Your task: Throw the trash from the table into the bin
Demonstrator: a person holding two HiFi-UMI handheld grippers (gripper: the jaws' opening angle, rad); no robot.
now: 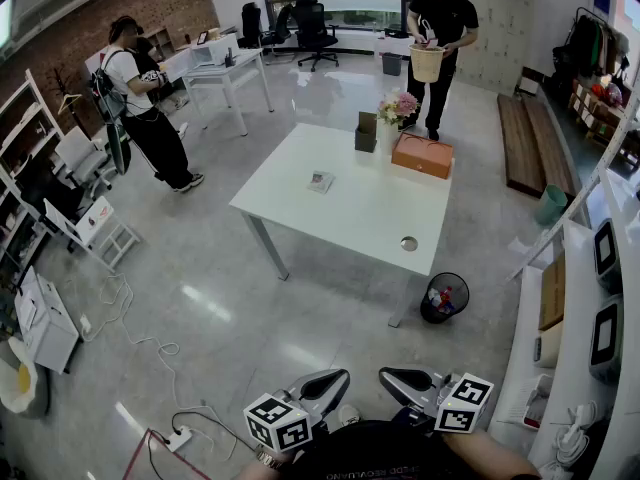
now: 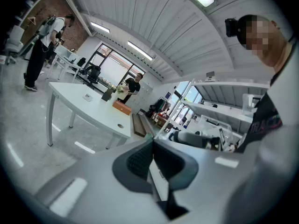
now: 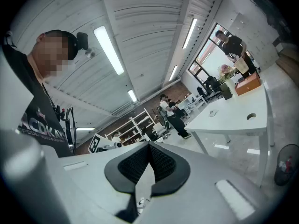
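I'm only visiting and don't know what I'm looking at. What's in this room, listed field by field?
Table: white table, mid-room
On it: orange box, flowers, dark box, small packet
Bin: black bin on the floor by the table's near corner, rubbish inside
Tools: left gripper and right gripper, both shut, empty, short of the table
People: one person at left; another person behind the table holding a basket

— Where is the trash?
— A small, flat, pale packet [image 1: 321,181] lies on the white surface [image 1: 345,226], toward its left side and near the middle of its length.
— And the bin?
— A round black bin [image 1: 445,299] stands upright on the floor, just beside the surface's near right leg, with colourful scraps inside it.
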